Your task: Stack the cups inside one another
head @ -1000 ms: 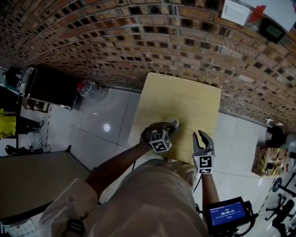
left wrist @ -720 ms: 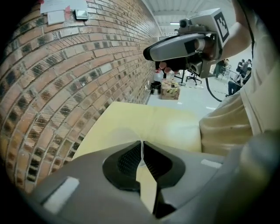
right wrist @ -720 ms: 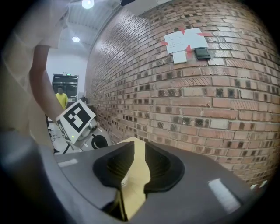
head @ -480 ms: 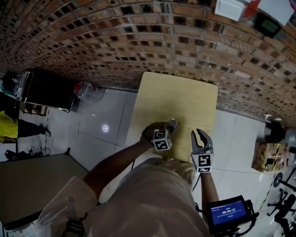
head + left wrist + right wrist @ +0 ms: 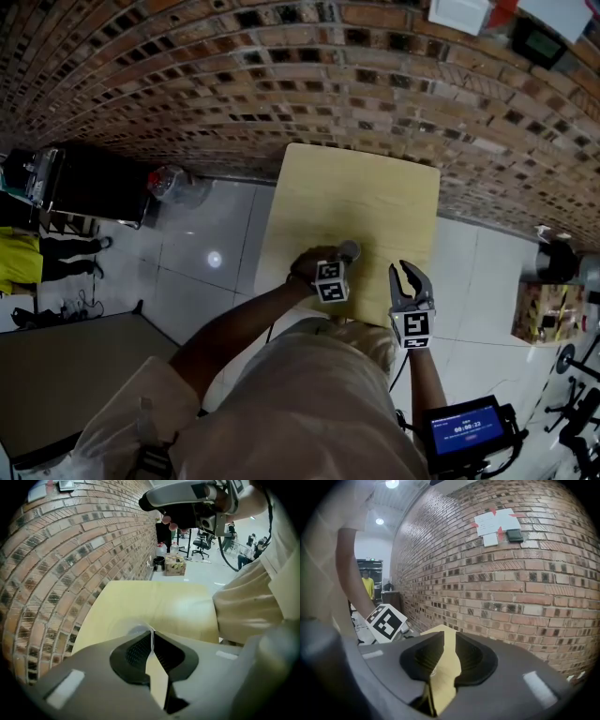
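Note:
A clear plastic cup (image 5: pixel 348 251) is at the near part of the small yellow table (image 5: pixel 356 187). My left gripper (image 5: pixel 342 260) points steeply down and is shut on the cup's thin rim. In the left gripper view the clear wall (image 5: pixel 151 637) is pinched between the dark pads, with the cup's round body (image 5: pixel 133 631) showing past them just over the table (image 5: pixel 154 602). My right gripper (image 5: pixel 411 274) hovers to the right by the table's near corner, slightly open, with only the tabletop (image 5: pixel 445 641) seen through its gap. No other cup shows.
A brick wall (image 5: pixel 281 84) runs close behind the table. Tiled floor (image 5: pixel 206 244) lies to the left, with a black cabinet (image 5: pixel 94 178) beyond it. A cardboard box (image 5: pixel 539 319) sits on the floor at the right. My left gripper's marker cube (image 5: pixel 388 620) shows in the right gripper view.
My left gripper has sunk toward the tabletop with the cup still pinched and has rolled a little. The right gripper has stayed where it was.

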